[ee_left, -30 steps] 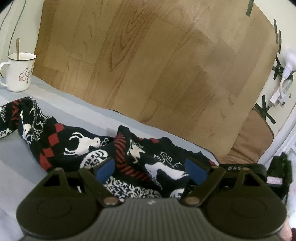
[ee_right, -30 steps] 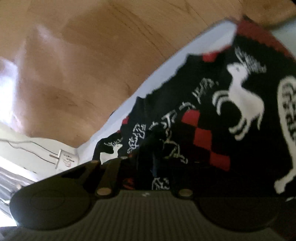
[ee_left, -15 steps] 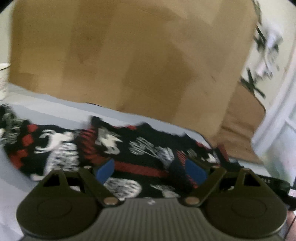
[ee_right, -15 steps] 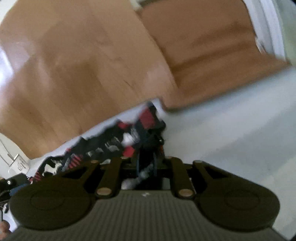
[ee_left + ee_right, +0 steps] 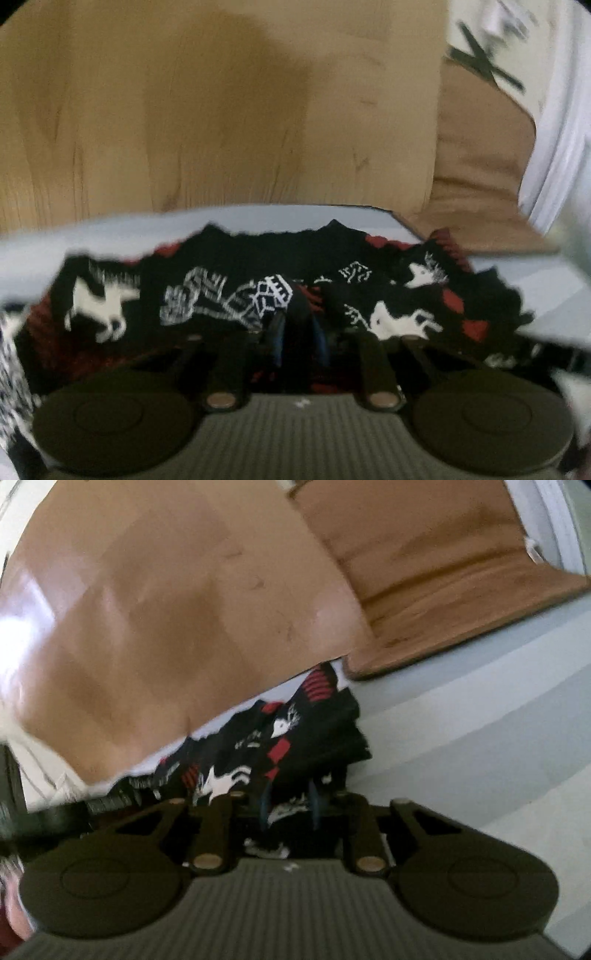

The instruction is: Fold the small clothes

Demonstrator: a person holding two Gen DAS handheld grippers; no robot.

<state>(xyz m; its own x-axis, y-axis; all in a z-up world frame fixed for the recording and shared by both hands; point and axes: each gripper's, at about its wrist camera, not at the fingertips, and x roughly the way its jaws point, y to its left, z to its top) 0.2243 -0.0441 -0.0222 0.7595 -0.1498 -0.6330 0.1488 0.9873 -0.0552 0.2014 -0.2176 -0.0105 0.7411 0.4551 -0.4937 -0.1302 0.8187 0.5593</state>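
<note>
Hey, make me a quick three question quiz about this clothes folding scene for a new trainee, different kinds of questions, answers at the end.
1. True or false: a white mug stands beside the black patterned garment.
2. What lies between the blue pads of the left gripper?
A. nothing
B. a fold of the garment
C. a cable
3. Fill in: the garment rests on a pale ___ surface.

Key
1. False: no mug shows in either view.
2. B: the jaws are closing with dark fabric between them. The right gripper has fabric between its pads too.
3. Blue.
</note>
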